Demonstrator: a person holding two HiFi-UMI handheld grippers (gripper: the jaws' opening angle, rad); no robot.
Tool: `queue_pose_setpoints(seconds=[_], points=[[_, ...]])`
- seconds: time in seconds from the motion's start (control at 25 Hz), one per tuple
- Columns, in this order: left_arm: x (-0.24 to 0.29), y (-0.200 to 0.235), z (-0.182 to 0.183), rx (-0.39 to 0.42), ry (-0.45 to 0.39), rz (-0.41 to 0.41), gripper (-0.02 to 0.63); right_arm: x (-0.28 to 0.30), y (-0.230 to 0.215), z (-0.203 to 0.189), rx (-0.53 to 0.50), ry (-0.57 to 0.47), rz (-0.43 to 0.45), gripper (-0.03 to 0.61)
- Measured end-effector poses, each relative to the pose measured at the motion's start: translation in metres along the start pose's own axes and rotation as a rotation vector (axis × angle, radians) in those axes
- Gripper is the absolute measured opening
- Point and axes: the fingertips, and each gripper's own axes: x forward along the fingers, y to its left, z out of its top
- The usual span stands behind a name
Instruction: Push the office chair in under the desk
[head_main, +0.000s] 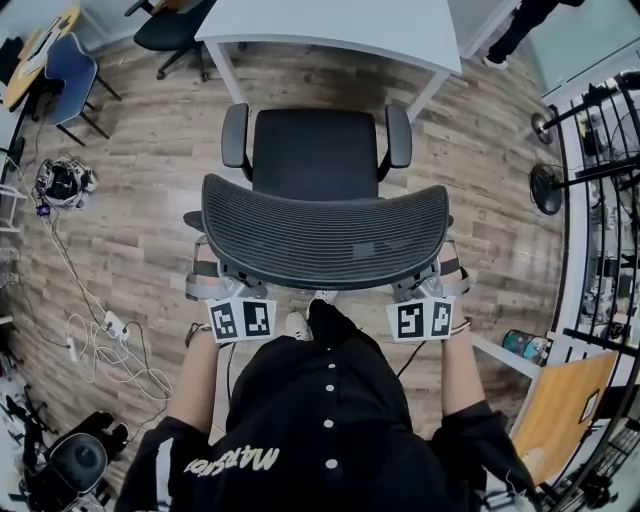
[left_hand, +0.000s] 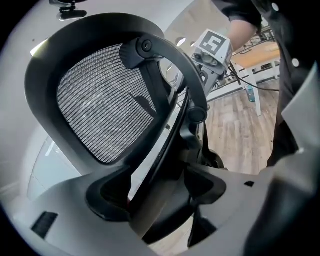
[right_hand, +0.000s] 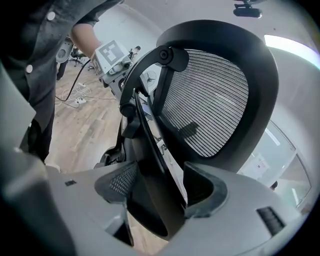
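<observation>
A black office chair with a mesh backrest (head_main: 325, 235) and padded seat (head_main: 315, 155) faces the white desk (head_main: 330, 25), a stretch of floor between them. My left gripper (head_main: 205, 275) is at the backrest's lower left corner and my right gripper (head_main: 448, 275) at its lower right. In the left gripper view the black back frame (left_hand: 165, 125) fills the gap of the left gripper (left_hand: 160, 185); whether the pads press it does not show. In the right gripper view the frame strut (right_hand: 150, 150) runs between the jaws of the right gripper (right_hand: 155, 187), with a slit left beside one ribbed pad (right_hand: 122, 180).
Wood floor all round. Cables and a power strip (head_main: 110, 330) lie at the left, with a bag (head_main: 65, 180) and a blue chair (head_main: 70, 65) beyond. Another black chair (head_main: 170, 30) stands by the desk's left end. A fan (head_main: 545, 185) and a wooden board (head_main: 565, 400) are at the right.
</observation>
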Motion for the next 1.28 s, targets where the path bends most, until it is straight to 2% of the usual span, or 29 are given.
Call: queue_pose_setpoints(seconds=[0.44, 0.6, 0.72, 1.28], points=[[0.004, 0.002, -0.002, 0.017, 0.002, 0.015, 0.347, 0.003, -0.001, -0.001, -0.014, -0.022, -0.005, 0.296], [0.003, 0.003, -0.002, 0.020, -0.014, 0.010, 0.347, 0.005, 0.000, -0.002, 0.026, -0.016, 0.037, 0.287], [0.003, 0.004, -0.003, 0.022, -0.025, 0.003, 0.347, 0.006, 0.001, -0.001, 0.016, -0.003, 0.062, 0.275], [0.022, 0.016, -0.007, 0.022, -0.012, -0.005, 0.347, 0.021, -0.008, -0.002, 0.034, -0.008, 0.068, 0.268]])
